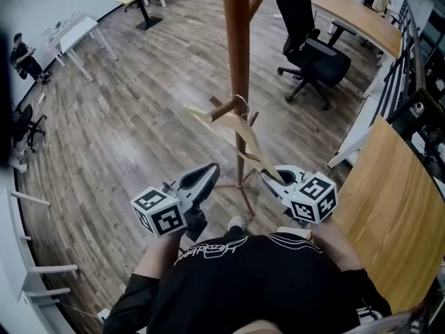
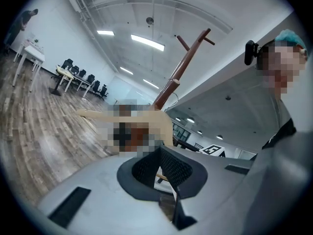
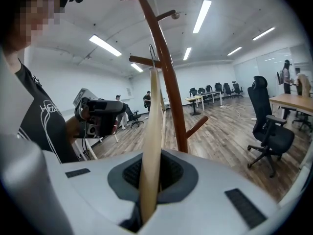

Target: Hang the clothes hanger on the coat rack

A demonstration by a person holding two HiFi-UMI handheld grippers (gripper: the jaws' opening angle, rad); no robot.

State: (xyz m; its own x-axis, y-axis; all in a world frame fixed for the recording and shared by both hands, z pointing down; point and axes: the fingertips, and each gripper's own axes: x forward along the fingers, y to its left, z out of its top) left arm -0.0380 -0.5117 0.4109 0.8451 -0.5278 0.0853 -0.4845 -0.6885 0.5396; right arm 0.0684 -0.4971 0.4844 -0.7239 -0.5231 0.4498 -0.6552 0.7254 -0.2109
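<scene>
Pale hanger (image 1: 245, 136), reddish-brown coat rack (image 1: 237, 47)

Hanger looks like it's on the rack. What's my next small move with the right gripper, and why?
Probably open the right gripper and let go. Its jaws are clamped on one arm of the wooden clothes hanger, whose wire hook appears looped over a peg of the coat rack, so the peg should carry it. The left gripper holds nothing.
</scene>
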